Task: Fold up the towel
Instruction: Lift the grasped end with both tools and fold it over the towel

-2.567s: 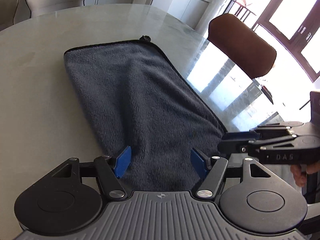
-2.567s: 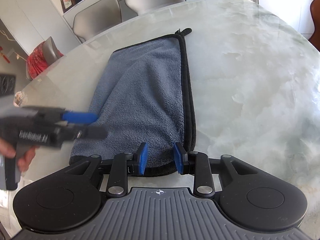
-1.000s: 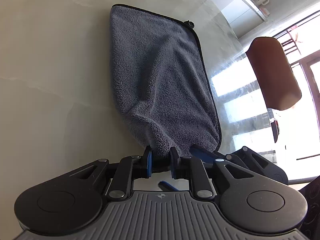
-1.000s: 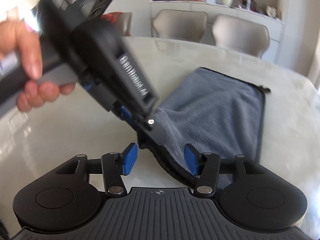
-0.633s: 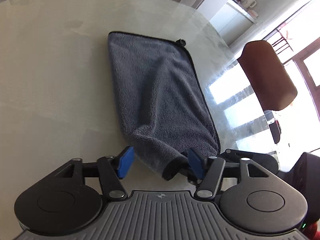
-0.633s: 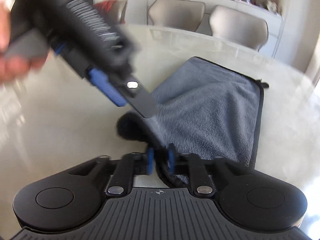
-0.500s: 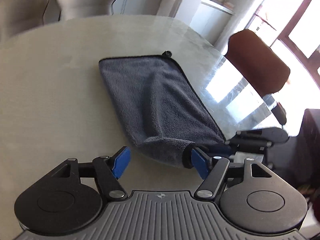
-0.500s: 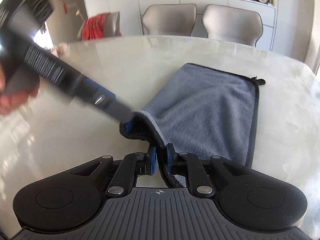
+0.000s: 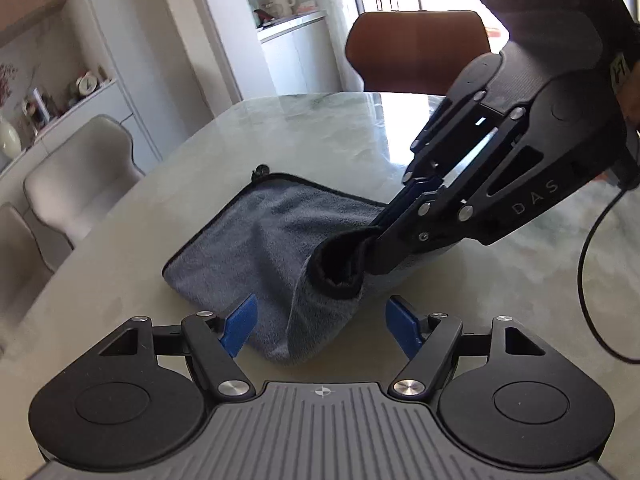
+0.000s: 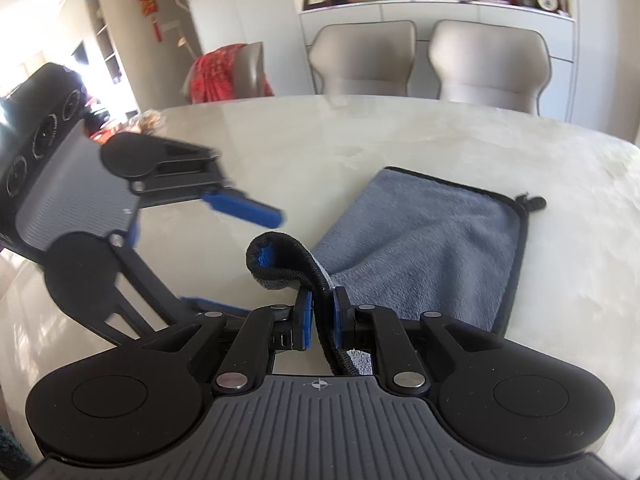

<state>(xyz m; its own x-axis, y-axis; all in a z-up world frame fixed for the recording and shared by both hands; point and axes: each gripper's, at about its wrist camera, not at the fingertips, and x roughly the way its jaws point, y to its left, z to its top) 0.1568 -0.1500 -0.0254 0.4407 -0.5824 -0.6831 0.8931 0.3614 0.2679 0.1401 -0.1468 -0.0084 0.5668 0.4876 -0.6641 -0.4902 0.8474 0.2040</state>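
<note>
While my right gripper [image 10: 320,314] has its fingers pressed together on the black-bound edge of the towel [image 10: 432,248], I judge the fold to be at the lift stage: one near corner is raised off the table [image 10: 320,148] and the rest of the grey cloth lies flat, reaching toward the table's far edge where its hanging loop [image 10: 534,202] rests. My left gripper [image 9: 322,322] has its fingers wide apart and grips nothing; the drooping near end of the towel hangs just between and ahead of them, with no contact that I can make out. The pinched edge curls into a small tube above the right fingers. Next, I think, the left fingers need to close on the other near corner, so both corners can be carried toward the far edge and laid over it squarely. With one corner free, the fold could skew.
</note>
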